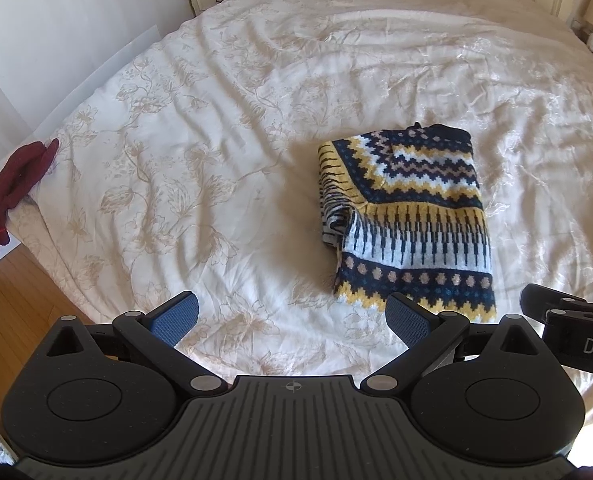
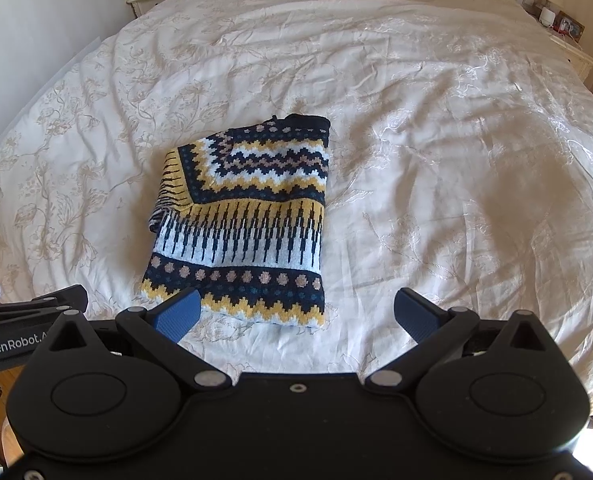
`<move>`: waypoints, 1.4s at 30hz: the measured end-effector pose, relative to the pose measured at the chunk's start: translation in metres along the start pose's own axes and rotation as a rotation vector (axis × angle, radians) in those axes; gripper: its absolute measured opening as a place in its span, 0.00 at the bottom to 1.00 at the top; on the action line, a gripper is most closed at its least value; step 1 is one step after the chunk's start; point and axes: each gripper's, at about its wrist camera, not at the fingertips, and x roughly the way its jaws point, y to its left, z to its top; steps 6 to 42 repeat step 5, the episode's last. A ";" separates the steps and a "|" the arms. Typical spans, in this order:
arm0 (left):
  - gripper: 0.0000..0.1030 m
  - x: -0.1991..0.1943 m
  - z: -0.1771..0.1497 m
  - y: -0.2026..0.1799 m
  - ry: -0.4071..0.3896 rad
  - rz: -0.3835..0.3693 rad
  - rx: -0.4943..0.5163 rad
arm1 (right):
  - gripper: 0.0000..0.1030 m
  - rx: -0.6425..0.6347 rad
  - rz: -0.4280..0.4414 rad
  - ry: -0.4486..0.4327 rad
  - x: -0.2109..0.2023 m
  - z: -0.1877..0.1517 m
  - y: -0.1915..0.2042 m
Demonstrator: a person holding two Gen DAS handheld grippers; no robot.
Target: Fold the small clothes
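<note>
A folded patterned sweater [image 2: 242,224] is lying flat on a cream floral bedspread [image 2: 436,140], just beyond the right gripper [image 2: 296,316], whose blue-padded fingers [image 2: 178,314] are spreading wide with nothing between them, above the bedspread's near edge.

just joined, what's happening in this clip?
A person is folding small clothes on a bed using two handheld grippers. A patterned knit sweater lies folded into a compact rectangle on the cream floral bedspread. Both the left gripper and the right gripper are open and hold nothing, hovering near the sweater's near edge. A dark red garment sits at the bed's far left corner, untouched for now.
</note>
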 end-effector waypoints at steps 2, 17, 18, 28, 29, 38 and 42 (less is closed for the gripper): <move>0.98 0.000 -0.001 0.000 -0.005 0.006 0.001 | 0.99 0.001 0.001 0.001 0.000 0.001 0.000; 0.98 0.001 -0.001 0.000 -0.004 0.009 -0.003 | 0.99 0.003 0.000 0.003 0.001 0.001 0.000; 0.98 0.001 -0.001 0.000 -0.004 0.009 -0.003 | 0.99 0.003 0.000 0.003 0.001 0.001 0.000; 0.98 0.001 -0.001 0.000 -0.004 0.009 -0.003 | 0.99 0.003 0.000 0.003 0.001 0.001 0.000; 0.98 0.001 -0.001 0.000 -0.004 0.009 -0.003 | 0.99 0.003 0.000 0.003 0.001 0.001 0.000; 0.98 0.001 -0.001 0.000 -0.004 0.009 -0.003 | 0.99 0.003 0.000 0.003 0.001 0.001 0.000; 0.98 0.001 -0.001 0.000 -0.004 0.009 -0.003 | 0.99 0.003 0.000 0.003 0.001 0.001 0.000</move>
